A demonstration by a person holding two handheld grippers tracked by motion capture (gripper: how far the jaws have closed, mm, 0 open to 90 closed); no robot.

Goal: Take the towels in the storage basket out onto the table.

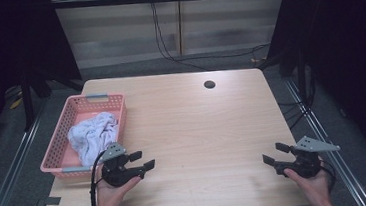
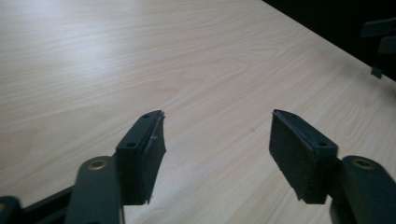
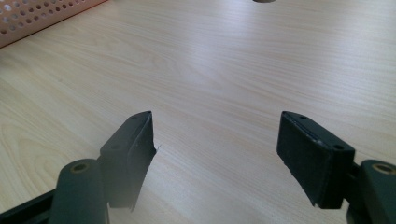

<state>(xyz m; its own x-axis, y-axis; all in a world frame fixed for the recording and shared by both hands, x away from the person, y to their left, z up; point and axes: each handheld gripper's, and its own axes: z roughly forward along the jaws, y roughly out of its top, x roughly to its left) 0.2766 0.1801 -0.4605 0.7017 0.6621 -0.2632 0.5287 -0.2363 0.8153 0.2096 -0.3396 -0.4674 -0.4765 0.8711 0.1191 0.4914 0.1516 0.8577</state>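
Two grippers hovered low over the desk, left gripper lower left, right gripper lower right. Both had fingers spread, pinching nothing. A white cloth lay in the pink basket.

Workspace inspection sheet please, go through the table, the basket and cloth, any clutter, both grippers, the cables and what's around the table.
Surface: light wooden table, bare across the middle, with a round hole near the far edge.
Job's things: pink basket at the table's left side; a crumpled white cloth lies inside it.
Clutter: nothing seen on the tabletop.
Grippers: left gripper open, nothing between its jaws, held just right of the basket's near corner; right gripper open, nothing between its jaws, near the table's right edge.
Cables: a black cable trails from the left gripper; black cables hang at the back wall and run along the floor.
Surroundings: grey floor, pale wall panels behind, dark curtains at both sides.
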